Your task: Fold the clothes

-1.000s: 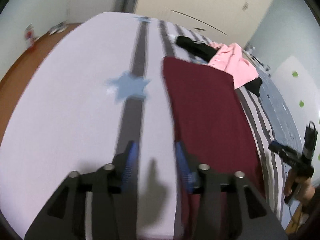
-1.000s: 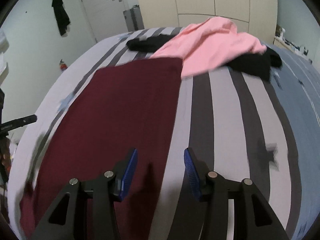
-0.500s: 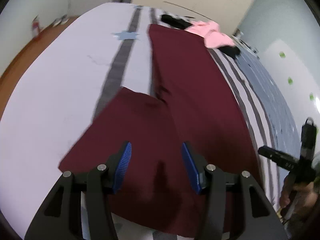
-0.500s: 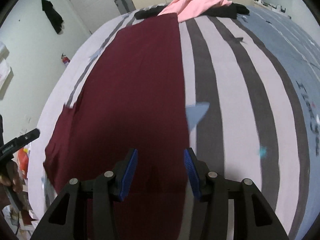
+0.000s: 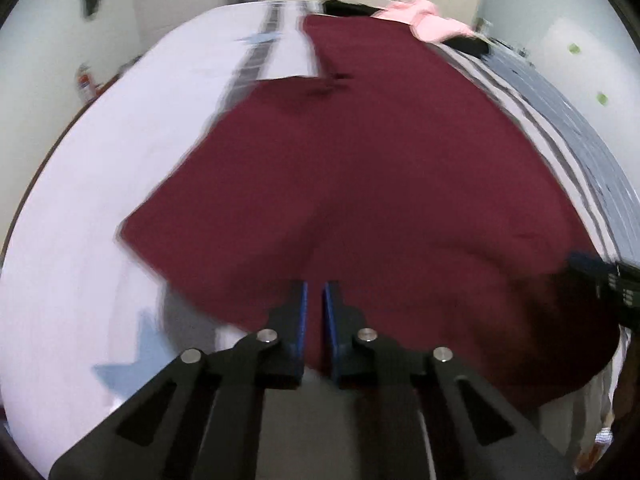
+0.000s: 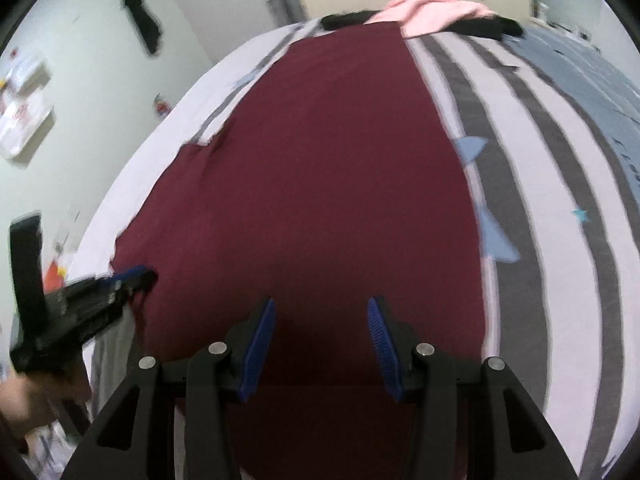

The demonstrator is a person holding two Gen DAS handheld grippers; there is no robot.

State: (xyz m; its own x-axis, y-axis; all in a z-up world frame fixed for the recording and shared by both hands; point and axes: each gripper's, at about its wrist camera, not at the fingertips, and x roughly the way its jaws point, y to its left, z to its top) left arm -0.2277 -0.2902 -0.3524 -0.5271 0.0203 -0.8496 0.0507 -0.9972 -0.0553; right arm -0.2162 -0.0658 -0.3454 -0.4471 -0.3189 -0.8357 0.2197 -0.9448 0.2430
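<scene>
The left gripper [image 5: 314, 294] fingers are being drawn together, a narrow gap remaining over the near hem of the maroon garment [image 5: 360, 168] (whether cloth is pinched cannot be told). The right gripper [image 6: 322, 312] fingers are being held spread above the same garment, which is lying flat on the striped bed [image 6: 560, 168], a pink garment [image 6: 436, 10] being seen at its far end.

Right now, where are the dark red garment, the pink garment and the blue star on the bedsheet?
dark red garment [image 6: 320, 184], right wrist view, middle of its spread cloth.
pink garment [image 6: 436, 10], right wrist view, its bunched middle.
blue star [image 5: 132, 364], left wrist view, its centre.
</scene>
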